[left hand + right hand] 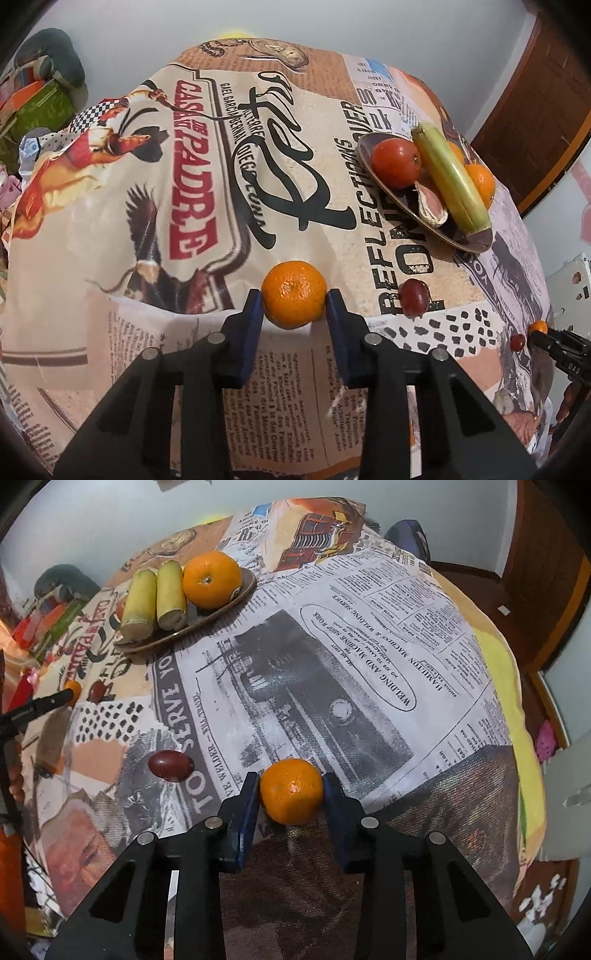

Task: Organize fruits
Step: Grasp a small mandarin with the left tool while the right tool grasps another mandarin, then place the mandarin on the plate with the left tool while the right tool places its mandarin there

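Between my left fingers (293, 308), low in the left wrist view, sits a mandarin (293, 293) on the printed tablecloth (147, 221). It is round, with no long axis to speak of, and its dimpled stem end faces up toward the camera. Both blue pads (251, 325) touch its sides, so my left fingers are clamped on it. Just to its right lies a dark red plum (413, 297). Further up and right, a brown plate (469, 240) carries a tomato (395, 162), a green-yellow stalk piece (448, 177) whose long axis runs from upper left to lower right, an orange (480, 181) partly hidden behind it, and a pale pinkish piece I cannot identify. At the right edge my other gripper is tiny and cut off, with an orange fruit at its tip.

Down in the right wrist view, my right fingers (291, 794) grip a second mandarin (291, 792) resting on the newspaper-print cloth (369, 646), pads (245, 805) pressed to both sides. To its left lies an oval plum (170, 764), long axis roughly left to right. The plate (243, 590) stands at upper left with two stalk pieces (138, 602) side by side, cut ends toward me, and a large orange (211, 579). The tomato is nearly all hidden behind the stalks. My left gripper shows only as a dark sliver at the left edge.
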`<state>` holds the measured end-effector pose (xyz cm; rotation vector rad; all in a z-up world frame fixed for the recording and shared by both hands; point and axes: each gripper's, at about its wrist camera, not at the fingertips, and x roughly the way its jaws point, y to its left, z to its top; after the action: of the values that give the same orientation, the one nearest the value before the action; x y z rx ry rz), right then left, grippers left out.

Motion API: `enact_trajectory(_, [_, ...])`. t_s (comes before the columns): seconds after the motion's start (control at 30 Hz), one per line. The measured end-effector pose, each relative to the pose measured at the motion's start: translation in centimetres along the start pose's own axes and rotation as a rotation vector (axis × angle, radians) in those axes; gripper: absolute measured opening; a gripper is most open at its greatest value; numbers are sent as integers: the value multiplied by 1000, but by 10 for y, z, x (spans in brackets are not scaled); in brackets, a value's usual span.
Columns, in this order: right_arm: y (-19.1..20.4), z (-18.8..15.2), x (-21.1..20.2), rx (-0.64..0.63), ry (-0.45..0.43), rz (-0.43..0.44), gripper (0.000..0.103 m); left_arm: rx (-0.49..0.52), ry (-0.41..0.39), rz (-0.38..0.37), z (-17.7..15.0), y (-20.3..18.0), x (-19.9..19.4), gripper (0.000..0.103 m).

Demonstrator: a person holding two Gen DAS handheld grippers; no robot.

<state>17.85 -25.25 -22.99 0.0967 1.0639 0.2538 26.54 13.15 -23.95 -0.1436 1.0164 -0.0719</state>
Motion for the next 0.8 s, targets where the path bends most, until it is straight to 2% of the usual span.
enact_trajectory(0.17, [9,9,-12,-24,-54,14,31,21,-15,20,-3,-7,-16,35])
enact_trajectory(0.37, [20,27,-27,-72,-132,17,31,39,-68,19,2,-21,-43,35])
enact_trajectory(0.57, [31,49,-32,-124,-183,25,31,56,-143,-10,13,-43,-70,35])
enact_trajectory(0.8, [45,72,-37,-170,-230,49,31,86,-195,-28,26,-69,-80,35])
